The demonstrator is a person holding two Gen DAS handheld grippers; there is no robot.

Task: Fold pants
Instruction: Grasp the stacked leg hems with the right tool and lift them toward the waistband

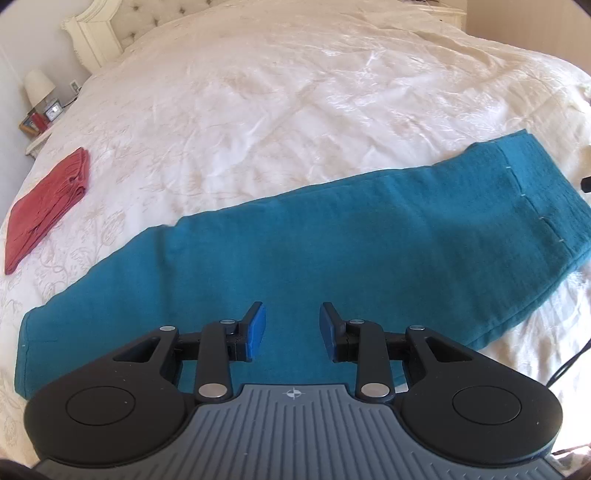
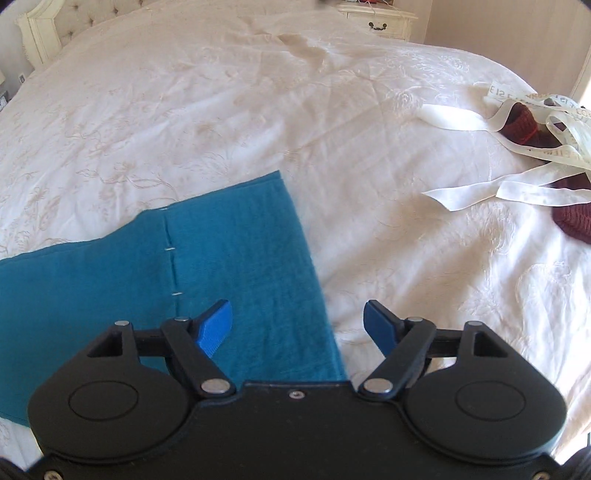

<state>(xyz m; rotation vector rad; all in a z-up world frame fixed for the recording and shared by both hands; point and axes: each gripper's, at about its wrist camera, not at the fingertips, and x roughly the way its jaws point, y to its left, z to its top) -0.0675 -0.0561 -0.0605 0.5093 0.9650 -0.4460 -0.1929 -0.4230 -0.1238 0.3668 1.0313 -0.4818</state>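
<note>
Teal pants (image 1: 332,236) lie flat across the cream bedspread, folded lengthwise, hem end at the left and waistband end at the right. My left gripper (image 1: 292,325) is open and empty above the middle of the pants. In the right wrist view the pants' waistband end (image 2: 229,258) shows with white stitch marks. My right gripper (image 2: 298,325) is open and empty, straddling the pants' right edge.
A folded red garment (image 1: 46,206) lies on the bed at the left. A nightstand with a lamp (image 1: 37,88) stands beyond it. White ribbons and a dark red knit item (image 2: 524,125) lie at the right. A tufted headboard (image 1: 107,33) is at the far end.
</note>
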